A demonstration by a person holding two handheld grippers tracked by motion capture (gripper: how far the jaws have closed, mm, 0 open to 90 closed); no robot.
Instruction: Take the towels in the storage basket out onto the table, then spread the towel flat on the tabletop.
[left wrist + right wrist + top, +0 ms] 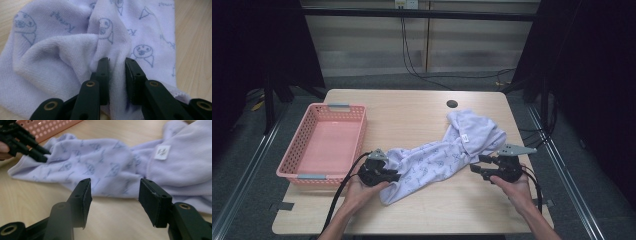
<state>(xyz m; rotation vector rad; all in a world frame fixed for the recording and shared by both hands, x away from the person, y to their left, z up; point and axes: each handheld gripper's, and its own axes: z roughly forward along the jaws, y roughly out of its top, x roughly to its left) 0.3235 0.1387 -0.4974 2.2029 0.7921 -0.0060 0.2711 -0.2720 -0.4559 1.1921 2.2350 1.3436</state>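
Pinching a raised fold at the near-left end of the lilac cloth (62, 57), the left gripper (117, 62) had its fingers (103, 75) drawn almost together with fabric bunched between them, a hold that reads as a corner grasp for lifting or spreading. Cloth: soft knit with a small blue print, lying crumpled and slantwise on the table (412, 117), a white label (162, 152) showing on its thicker far-right end. Right gripper (480, 165): just right of the cloth's middle, fingers (83, 195) parted and empty, aimed at the cloth's edge without touching, apparently placed to take a second hold. Pink basket (312, 172): left of the cloth, holding nothing, probably the place meant for it. Dark round hole (452, 104): beyond the cloth, near the table's far edge.
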